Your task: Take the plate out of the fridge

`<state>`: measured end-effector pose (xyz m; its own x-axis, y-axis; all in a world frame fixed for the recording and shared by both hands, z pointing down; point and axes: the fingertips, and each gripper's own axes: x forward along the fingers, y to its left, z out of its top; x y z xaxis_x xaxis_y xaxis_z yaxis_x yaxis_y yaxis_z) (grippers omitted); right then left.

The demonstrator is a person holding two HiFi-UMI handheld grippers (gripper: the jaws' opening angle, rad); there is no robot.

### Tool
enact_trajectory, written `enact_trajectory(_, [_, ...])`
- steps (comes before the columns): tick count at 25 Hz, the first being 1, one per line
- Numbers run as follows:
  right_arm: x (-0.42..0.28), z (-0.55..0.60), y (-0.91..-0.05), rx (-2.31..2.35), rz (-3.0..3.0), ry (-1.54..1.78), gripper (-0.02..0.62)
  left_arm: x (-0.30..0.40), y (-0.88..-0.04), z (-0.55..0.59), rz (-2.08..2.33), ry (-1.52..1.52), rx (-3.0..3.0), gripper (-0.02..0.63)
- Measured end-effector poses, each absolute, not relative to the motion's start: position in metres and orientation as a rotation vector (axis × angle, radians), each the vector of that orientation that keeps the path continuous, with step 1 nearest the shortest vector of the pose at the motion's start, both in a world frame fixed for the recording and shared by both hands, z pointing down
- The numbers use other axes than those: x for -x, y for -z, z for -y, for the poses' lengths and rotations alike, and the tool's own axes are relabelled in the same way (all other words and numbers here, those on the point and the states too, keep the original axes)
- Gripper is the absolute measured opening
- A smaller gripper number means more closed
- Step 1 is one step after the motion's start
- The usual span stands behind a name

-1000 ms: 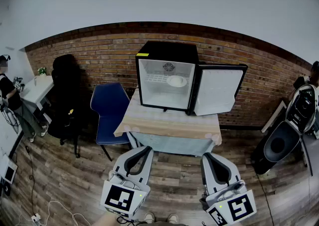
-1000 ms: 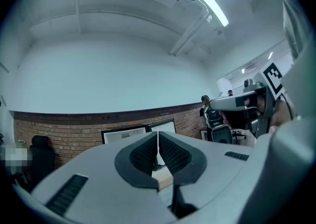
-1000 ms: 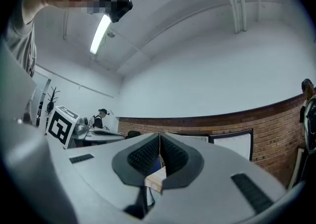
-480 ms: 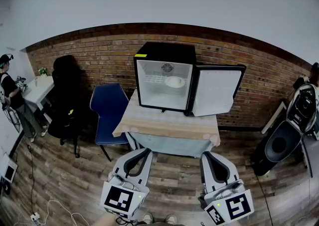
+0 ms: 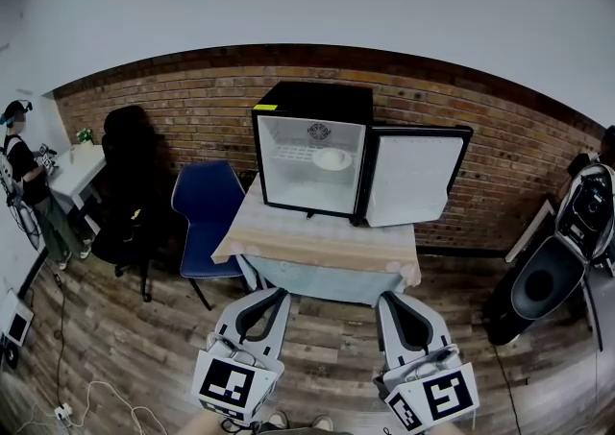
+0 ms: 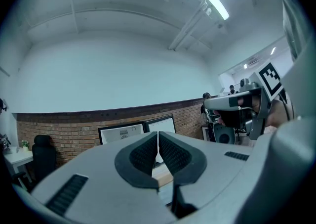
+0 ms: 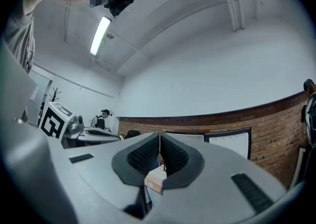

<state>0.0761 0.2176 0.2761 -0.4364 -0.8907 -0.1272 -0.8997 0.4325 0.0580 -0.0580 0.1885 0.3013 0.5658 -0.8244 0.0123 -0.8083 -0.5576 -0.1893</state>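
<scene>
A black mini fridge stands on a small table with its door swung open to the right. A white plate lies on the wire shelf inside. My left gripper and right gripper hover low at the front, short of the table's near edge. Both point at the fridge, shut with nothing held. In the left gripper view the left gripper has its jaws touching, the fridge behind them. The right gripper likewise has its jaws together in the right gripper view.
A blue chair stands left of the table, with a black office chair further left. A person stands by a white desk at far left. A dark round machine sits at right. Cables lie on the wooden floor.
The fridge and table have slid slightly left and down in the head view. Both grippers sit a little lower and further left in the frame, still shut.
</scene>
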Motion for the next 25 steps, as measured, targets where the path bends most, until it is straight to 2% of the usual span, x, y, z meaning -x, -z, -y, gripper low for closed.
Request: enact_trajectory(25, [-0.119, -0.18, -0.302, 1.613, -2.624, -0.186, 0.031, 0.028, -0.315, -0.147, -1.44, 0.155, 2.563, 0.021])
